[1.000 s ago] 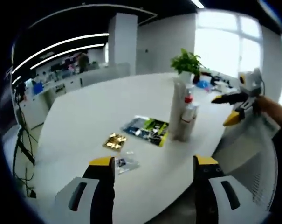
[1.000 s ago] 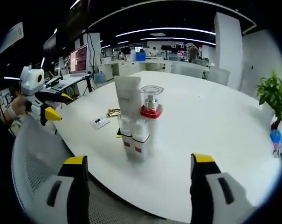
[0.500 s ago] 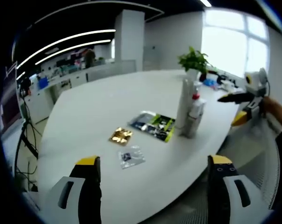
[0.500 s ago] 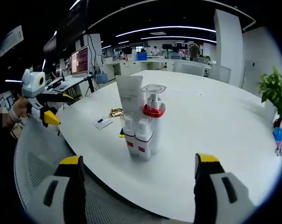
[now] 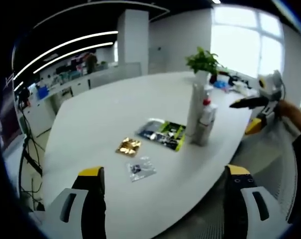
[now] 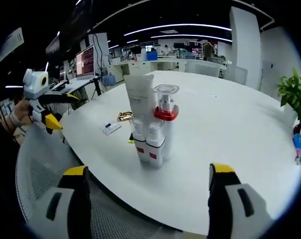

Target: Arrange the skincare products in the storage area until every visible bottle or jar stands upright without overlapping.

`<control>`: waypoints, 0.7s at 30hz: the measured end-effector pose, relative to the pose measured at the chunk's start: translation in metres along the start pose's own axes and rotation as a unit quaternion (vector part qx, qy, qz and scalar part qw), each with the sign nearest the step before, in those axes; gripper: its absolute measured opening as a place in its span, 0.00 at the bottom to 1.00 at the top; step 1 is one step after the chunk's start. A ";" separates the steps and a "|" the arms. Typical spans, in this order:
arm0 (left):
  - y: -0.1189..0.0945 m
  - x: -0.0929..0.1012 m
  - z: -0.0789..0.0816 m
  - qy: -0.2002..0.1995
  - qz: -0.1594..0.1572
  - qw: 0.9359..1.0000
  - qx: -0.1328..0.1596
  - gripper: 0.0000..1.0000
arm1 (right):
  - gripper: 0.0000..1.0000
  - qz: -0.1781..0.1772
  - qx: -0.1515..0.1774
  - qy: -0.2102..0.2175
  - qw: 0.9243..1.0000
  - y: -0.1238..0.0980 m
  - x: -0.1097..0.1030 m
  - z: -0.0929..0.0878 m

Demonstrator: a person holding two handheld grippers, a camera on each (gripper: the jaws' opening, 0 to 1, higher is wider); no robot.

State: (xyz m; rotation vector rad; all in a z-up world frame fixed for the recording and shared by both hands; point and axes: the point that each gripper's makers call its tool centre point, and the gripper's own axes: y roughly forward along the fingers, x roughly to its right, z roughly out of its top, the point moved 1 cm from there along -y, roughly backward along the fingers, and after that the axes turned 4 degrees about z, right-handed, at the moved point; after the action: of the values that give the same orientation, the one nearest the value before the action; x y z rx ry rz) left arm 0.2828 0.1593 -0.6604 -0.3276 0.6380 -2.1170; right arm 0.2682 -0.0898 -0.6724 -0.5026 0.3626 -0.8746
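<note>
While upright, bottles (image 6: 152, 127) stand well beyond right tool (image 6: 145, 199).

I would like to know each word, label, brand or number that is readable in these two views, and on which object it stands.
No text is readable.
White tube: grey print, too blurred.
Two small bottles: red bands, no legible letters.
Pump bottle: no visible print.
Green and black packet: printed, too blurred.
Clear sachet: dark label, too small.
Gold sachet: no legible print.
Monitor: lines of text, too small.
</note>
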 end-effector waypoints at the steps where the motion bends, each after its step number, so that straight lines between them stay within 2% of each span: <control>1: 0.001 0.001 0.001 0.005 -0.002 1.000 0.002 0.97 | 1.00 -0.002 0.003 0.003 1.000 -0.001 0.002 0.001; 5: 0.006 0.002 0.002 0.014 -0.004 1.000 0.001 0.97 | 1.00 -0.009 0.000 -0.007 1.000 -0.003 0.008 -0.001; 13: 0.006 -0.005 0.006 0.011 -0.005 1.000 0.015 0.97 | 1.00 0.002 -0.014 -0.007 1.000 0.003 0.012 -0.003; 21: 0.015 -0.007 0.001 0.019 -0.016 1.000 -0.004 0.97 | 1.00 0.010 -0.008 0.006 1.000 0.011 0.009 -0.004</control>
State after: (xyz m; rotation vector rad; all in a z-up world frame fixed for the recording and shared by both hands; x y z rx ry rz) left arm 0.2978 0.1571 -0.6679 -0.3036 0.6668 -2.1562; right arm 0.2785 -0.0924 -0.6829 -0.5081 0.3856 -0.8559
